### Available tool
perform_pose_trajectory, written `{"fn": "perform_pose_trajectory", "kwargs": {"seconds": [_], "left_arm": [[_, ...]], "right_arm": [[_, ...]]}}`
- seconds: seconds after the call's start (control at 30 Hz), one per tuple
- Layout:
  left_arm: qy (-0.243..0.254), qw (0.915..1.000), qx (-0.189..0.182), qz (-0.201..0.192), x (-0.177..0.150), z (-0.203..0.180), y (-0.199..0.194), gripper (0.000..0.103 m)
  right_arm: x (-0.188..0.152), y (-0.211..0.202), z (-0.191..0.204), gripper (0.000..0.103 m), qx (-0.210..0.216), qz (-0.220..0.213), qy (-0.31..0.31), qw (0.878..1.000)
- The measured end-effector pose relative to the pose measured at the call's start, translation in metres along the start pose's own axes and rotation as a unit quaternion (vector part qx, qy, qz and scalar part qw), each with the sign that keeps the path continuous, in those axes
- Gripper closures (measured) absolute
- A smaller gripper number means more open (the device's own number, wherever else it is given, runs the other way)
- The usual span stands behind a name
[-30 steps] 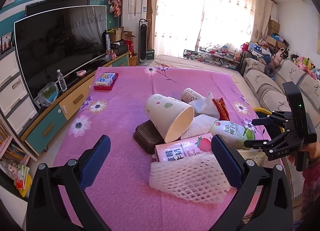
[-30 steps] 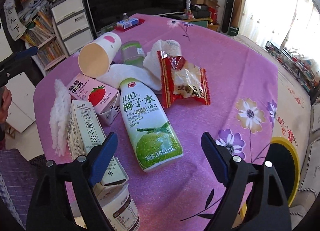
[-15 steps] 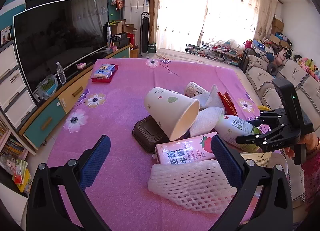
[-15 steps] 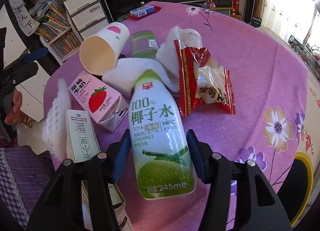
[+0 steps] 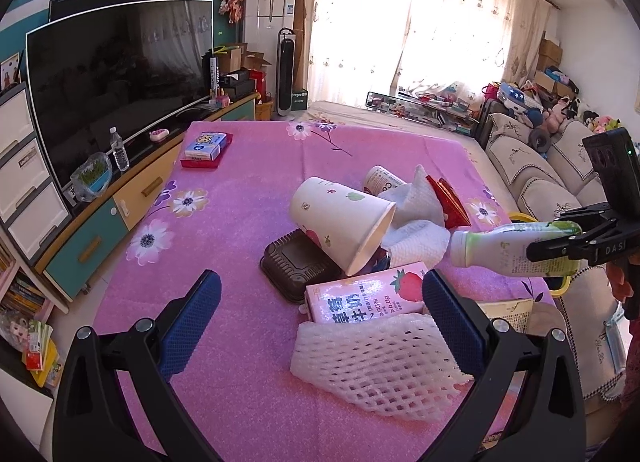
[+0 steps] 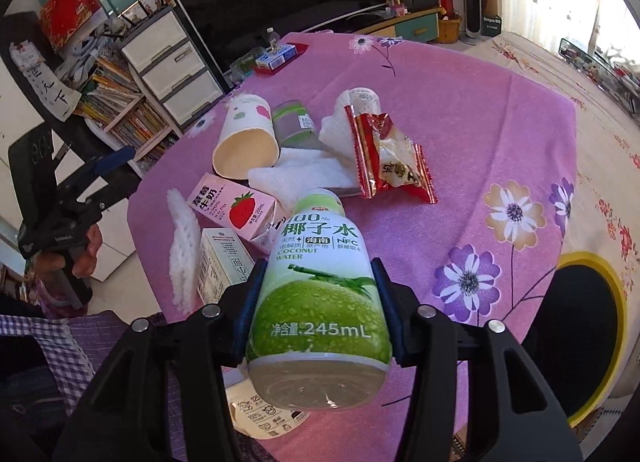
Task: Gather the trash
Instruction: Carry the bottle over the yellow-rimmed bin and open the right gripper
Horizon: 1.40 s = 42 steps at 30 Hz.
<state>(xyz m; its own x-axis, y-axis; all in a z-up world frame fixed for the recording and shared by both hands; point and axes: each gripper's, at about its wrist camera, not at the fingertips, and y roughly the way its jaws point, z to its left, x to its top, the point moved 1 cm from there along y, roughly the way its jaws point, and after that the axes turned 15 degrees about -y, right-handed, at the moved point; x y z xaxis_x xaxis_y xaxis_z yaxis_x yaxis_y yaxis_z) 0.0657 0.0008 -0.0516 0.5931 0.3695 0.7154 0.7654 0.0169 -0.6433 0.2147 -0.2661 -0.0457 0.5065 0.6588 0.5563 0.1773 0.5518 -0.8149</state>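
Note:
My right gripper (image 6: 316,294) is shut on a green-and-white coconut water bottle (image 6: 320,286) and holds it above the pink table; the left wrist view shows the bottle (image 5: 508,250) lifted at the right. A pile of trash lies mid-table: a white paper cup (image 5: 340,221) on its side, a strawberry milk carton (image 5: 368,296), white foam netting (image 5: 376,370), a brown plastic tray (image 5: 296,262), paper towels (image 5: 416,240), a red snack wrapper (image 6: 388,157). My left gripper (image 5: 320,322) is open and empty, just in front of the pile.
A black bin with a yellow rim (image 6: 576,326) stands beside the table's right edge. A second carton (image 6: 224,262) lies near the front edge. A small box on a red tray (image 5: 204,147) sits at the far left. A TV cabinet (image 5: 120,201) runs along the left.
My right gripper closed on the coconut water bottle and lifted it off the table. My left gripper stayed open in front of the pile.

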Motion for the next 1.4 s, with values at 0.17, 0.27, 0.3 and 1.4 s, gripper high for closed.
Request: {"fn": "perform_pose_trajectory", "kwargs": {"seconds": [0.17, 0.27, 0.3, 1.4], "left_arm": [[0.002, 1.0, -0.003, -0.001, -0.001, -0.001, -0.004, 0.004], [0.008, 1.0, -0.005, -0.003, -0.001, -0.004, -0.006, 0.004], [0.009, 0.9999, -0.005, -0.004, -0.002, -0.005, -0.006, 0.004], [0.061, 0.9955, -0.061, 0.039, -0.016, -0.05, -0.001, 0.004]], "right_arm": [[-0.014, -0.035, -0.011, 0.054, -0.016, -0.037, 0.041, 0.998], [-0.027, -0.062, -0.025, 0.054, -0.049, -0.06, 0.071, 0.994], [-0.034, -0.072, -0.032, 0.054, -0.066, -0.067, 0.085, 0.992], [-0.17, -0.033, -0.195, 0.042, -0.271, 0.024, 0.318, 0.908]]}}
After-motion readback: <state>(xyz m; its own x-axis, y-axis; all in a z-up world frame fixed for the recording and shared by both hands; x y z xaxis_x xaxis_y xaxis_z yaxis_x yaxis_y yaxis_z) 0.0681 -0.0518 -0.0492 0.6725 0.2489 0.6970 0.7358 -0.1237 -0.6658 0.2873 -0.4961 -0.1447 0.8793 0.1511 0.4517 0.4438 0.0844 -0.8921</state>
